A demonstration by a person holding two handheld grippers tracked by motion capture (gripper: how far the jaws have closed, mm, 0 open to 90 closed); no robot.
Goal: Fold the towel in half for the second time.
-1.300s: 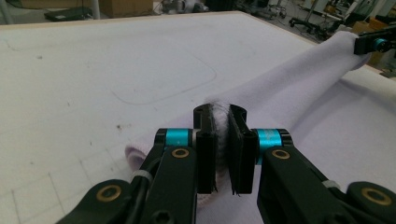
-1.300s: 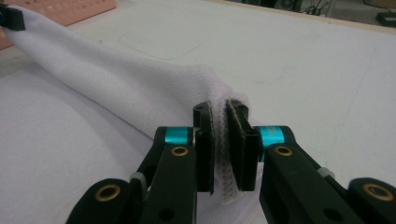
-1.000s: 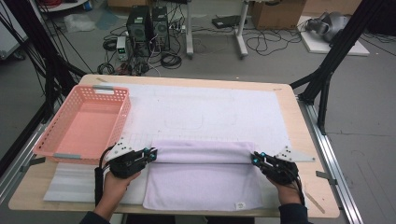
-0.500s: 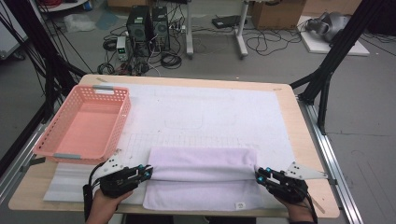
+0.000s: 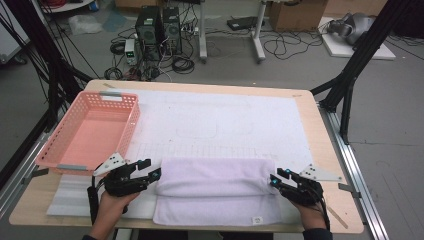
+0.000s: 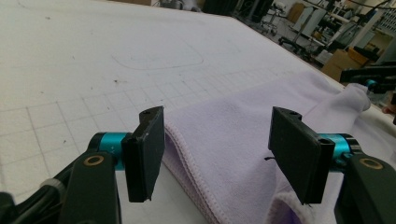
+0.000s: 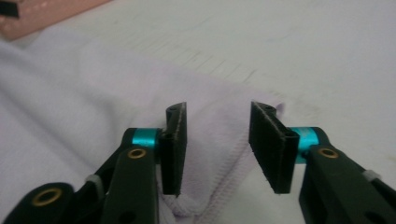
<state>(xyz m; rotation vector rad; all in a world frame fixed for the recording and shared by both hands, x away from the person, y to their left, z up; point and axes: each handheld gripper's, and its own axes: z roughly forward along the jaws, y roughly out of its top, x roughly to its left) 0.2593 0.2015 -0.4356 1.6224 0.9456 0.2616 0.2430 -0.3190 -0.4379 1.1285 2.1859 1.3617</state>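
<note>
A lavender towel [image 5: 215,187] lies folded over along the table's near edge, its upper layer shorter than the one beneath. My left gripper [image 5: 150,170] stands open at the towel's left end. In the left gripper view the gripper [image 6: 217,140] has wide jaws either side of the towel [image 6: 233,126] and its stitched hem. My right gripper [image 5: 274,180] is open at the towel's right end. In the right gripper view the gripper [image 7: 215,128] straddles the folded corner of the towel [image 7: 84,93] without pinching it.
A pink plastic basket [image 5: 90,130] stands empty at the left of the white padded mat [image 5: 215,117]. A white foam sheet [image 5: 65,202] lies in front of the basket. A thin wooden stick [image 5: 340,217] rests near the front right corner.
Both hands drew the towel's far edge toward the near side, folding it over. The jaws, which had held that edge, now stand apart at the towel's ends.
</note>
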